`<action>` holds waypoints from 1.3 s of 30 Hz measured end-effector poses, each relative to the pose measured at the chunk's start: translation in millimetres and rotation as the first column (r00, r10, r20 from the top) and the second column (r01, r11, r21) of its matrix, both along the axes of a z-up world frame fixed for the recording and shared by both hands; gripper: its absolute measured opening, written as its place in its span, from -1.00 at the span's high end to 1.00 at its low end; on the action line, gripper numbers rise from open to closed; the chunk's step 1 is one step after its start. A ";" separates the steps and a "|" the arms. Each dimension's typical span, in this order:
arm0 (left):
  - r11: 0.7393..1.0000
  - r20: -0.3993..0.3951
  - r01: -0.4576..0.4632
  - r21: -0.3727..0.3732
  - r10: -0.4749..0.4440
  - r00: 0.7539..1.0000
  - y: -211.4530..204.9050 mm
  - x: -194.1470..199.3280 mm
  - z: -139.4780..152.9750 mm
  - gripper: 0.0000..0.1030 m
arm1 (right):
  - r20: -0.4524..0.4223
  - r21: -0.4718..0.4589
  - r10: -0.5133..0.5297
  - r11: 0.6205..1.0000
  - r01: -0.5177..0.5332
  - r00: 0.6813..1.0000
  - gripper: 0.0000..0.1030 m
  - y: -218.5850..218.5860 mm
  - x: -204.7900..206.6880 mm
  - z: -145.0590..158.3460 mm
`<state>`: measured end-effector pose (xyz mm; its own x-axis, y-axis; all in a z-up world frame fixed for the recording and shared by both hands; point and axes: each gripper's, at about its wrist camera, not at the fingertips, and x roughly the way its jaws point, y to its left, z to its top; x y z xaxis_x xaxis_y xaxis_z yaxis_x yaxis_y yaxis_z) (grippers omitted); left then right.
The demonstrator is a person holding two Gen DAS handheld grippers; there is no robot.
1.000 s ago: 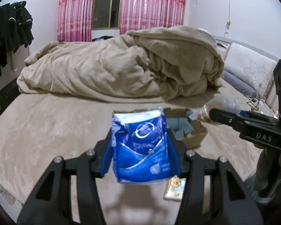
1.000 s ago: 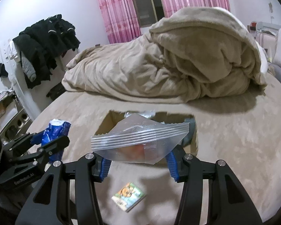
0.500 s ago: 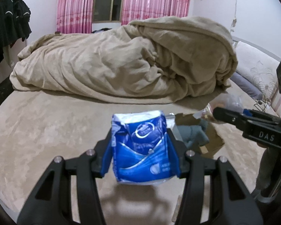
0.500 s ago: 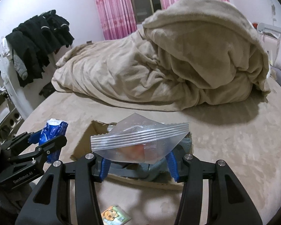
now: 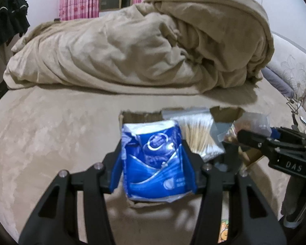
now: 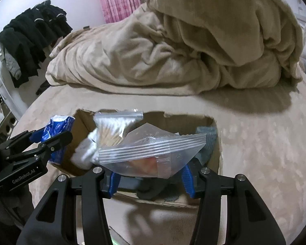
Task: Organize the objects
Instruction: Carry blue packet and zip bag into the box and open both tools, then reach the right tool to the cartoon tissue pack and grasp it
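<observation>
My left gripper is shut on a blue tissue pack and holds it over the near left edge of an open cardboard box. The pack also shows in the right wrist view. My right gripper is shut on a clear zip bag with something reddish inside, held over the box. In the box lie a bag of cotton swabs and a grey cloth. The right gripper also shows in the left wrist view.
The box sits on a beige bed. A heaped beige duvet lies behind it. A small colourful packet lies on the bed near the box's front. Dark clothes hang at the left. A pillow is at the right.
Both grippers have moved forward and down towards the box, each still holding its item. The box now lies right under them and the swab bag inside has come into view.
</observation>
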<state>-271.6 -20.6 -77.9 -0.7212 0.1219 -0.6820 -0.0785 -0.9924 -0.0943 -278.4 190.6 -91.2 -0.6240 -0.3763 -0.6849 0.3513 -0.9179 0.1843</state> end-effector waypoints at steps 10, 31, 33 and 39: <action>0.999 0.022 0.020 -0.025 -0.020 1.000 8.1 -1.2 -10.1 -0.04 | 0.059 0.023 -0.038 0.999 0.037 0.998 -0.03 4.8 1.1 -29.5; 1.000 -0.036 0.024 -0.012 -0.025 0.999 9.7 50.9 41.2 -0.22 | 0.017 -0.023 -0.064 0.998 0.065 0.998 -0.62 12.5 38.0 2.1; 1.000 -0.042 0.027 -0.008 -0.028 0.999 10.0 59.8 48.5 -0.22 | 0.000 -0.029 -0.065 0.997 0.065 0.998 -0.62 12.9 46.2 11.5; 1.000 -0.066 0.022 0.014 -0.021 0.998 7.1 93.1 66.0 -0.43 | -0.047 -0.030 -0.045 0.999 0.044 0.998 -0.62 9.4 73.4 37.4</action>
<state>-178.4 -13.5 -11.8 -0.7614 0.1474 -0.6313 -0.1060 -0.9890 -0.1030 -205.0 200.0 -53.8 -0.6724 -0.3666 -0.6430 0.3195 -0.9274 0.1947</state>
